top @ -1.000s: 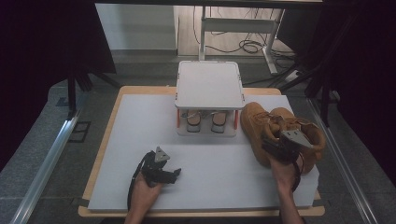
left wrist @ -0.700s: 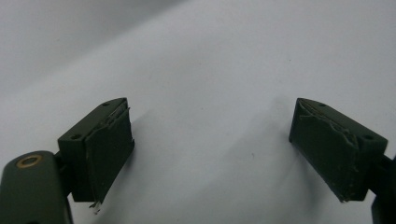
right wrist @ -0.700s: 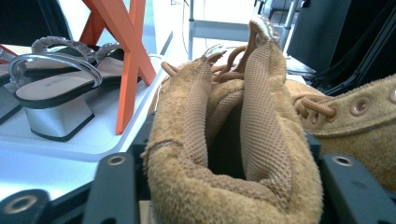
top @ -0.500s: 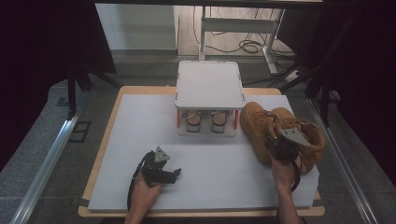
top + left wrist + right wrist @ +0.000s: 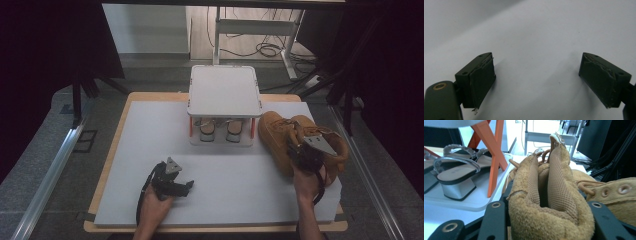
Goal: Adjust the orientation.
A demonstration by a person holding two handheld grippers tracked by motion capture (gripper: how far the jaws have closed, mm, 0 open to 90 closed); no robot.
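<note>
The right hand [image 5: 306, 182] comes in from the near edge of the table, forearm running roughly straight away from the person, wrist level, with the right gripper [image 5: 303, 150] pointed forward into the nearer tan boot [image 5: 278, 137]. Its jaws have just been closing and now squeeze the boot's collar: in the right gripper view the suede collar and mesh lining [image 5: 549, 192] are pinched together between the two black jaws. This boot stands upright on the white board [image 5: 150, 135], just right of the small white shoe rack [image 5: 225, 90], with a second tan boot [image 5: 335, 145] touching it on its far side from the rack. A pair of silver-heeled sandals [image 5: 456, 173] sits on the rack's lower shelf, beside an orange leg [image 5: 492, 150]. The left hand [image 5: 155, 202] rests low on the board, well apart from the rack toward the person and to its left, wrist turned so the left gripper [image 5: 187, 186] points across toward the right. Its jaws stand wide apart with nothing between them; the left gripper view shows bare white surface between the pads [image 5: 482, 80].
</note>
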